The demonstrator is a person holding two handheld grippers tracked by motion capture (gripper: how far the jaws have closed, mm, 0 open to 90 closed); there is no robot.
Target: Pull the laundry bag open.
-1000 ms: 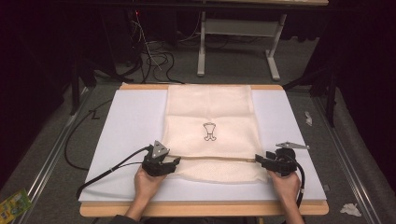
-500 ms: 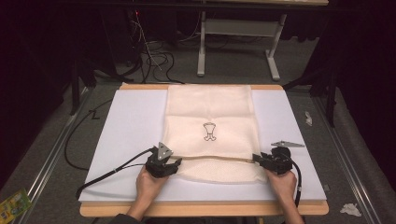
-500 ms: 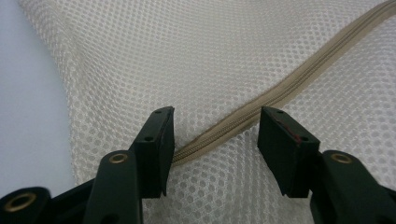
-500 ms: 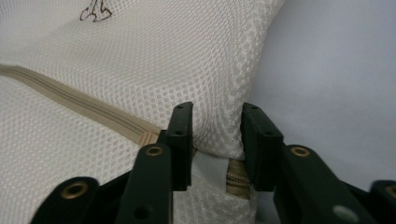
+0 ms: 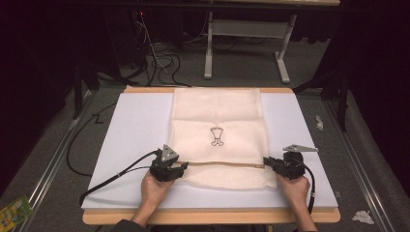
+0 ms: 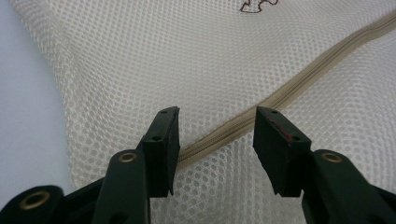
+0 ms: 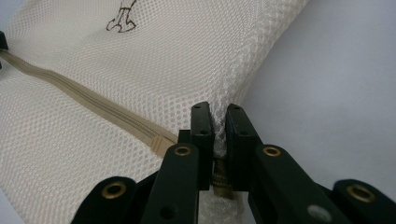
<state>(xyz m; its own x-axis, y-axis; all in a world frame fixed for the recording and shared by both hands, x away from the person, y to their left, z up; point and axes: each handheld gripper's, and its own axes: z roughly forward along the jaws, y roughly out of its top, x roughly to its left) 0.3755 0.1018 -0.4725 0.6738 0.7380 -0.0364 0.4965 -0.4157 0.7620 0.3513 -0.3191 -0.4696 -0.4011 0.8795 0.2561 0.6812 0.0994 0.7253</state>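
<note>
- Mesh laundry bag [image 5: 217, 137], cream, lies flat down the middle of the white board [image 5: 130, 130]; near end toward the person, a tan zipper [image 5: 222, 164] runs across it close to that end.
- Right gripper [image 7: 219, 122]: jaws have just been closing and now stand pinched together on the bag's right edge, mesh bunched between the pads. Something brass-coloured sits low in the gap, possibly the zipper pull; too hidden to be sure.
- Left gripper [image 6: 215, 135]: jaws have just been closing but stand apart, straddling the zipper line at the bag's left side. Pads not pressing on anything yet.
- Risk: left jaws close on mesh alone and miss the zipper tape; the loose weave would slip or bunch, so the grip would not hold.
- Risk: right grip looks to be on thin edge fabric. A hard sideways pull could slide the mesh out of the pads or drag the whole bag across the smooth board.
- Risk: open weave may snag on the pad corners and pull threads.
- Risk: if one side lifts before the other has hold, the bag would skew off square.
- Markings: one small dark outline drawing [image 5: 217, 136] on the bag's middle panel, above the zipper. No lettering or brand readable on it.
- Green printed packet [image 5: 13, 210] on the floor at lower left; print too small to read.
</note>
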